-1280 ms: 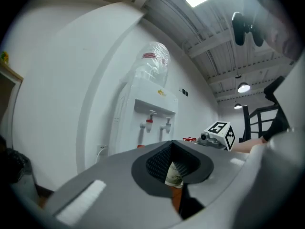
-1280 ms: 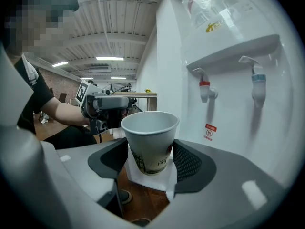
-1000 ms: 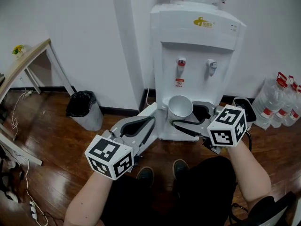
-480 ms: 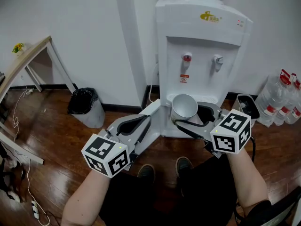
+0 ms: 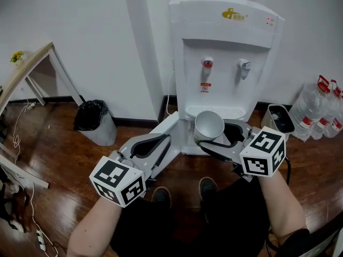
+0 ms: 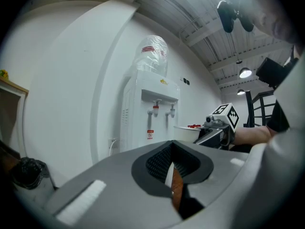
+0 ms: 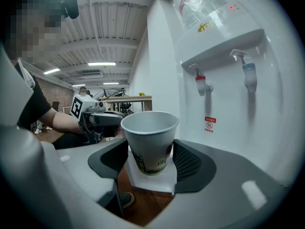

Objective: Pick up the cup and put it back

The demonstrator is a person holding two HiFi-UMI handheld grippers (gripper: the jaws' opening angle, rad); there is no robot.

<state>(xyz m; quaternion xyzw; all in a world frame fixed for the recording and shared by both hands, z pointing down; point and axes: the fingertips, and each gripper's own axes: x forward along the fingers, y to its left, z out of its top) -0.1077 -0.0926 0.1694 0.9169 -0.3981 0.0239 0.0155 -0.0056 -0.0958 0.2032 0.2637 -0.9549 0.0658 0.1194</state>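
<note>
A white paper cup (image 5: 208, 126) (image 7: 150, 140) stands upright and empty between the jaws of my right gripper (image 5: 214, 139) (image 7: 151, 162), which is shut on its lower half. It hangs in the air in front of the drip tray (image 5: 215, 113) of a white water dispenser (image 5: 225, 42) (image 7: 224, 70) with a red tap (image 5: 207, 64) and a blue tap (image 5: 244, 65). My left gripper (image 5: 156, 143) (image 6: 172, 175) is shut with nothing in it, held left of the cup and a little lower.
A black-lined bin (image 5: 95, 123) stands on the wooden floor at the left, near a table leg (image 5: 68, 78). Water bottles (image 5: 320, 110) and a small white bin (image 5: 277, 119) stand to the dispenser's right. My shoes (image 5: 206, 186) are below the grippers.
The view has shifted a little; both grippers and the cup keep nearly the same place before the dispenser. The left gripper has dropped slightly.
</note>
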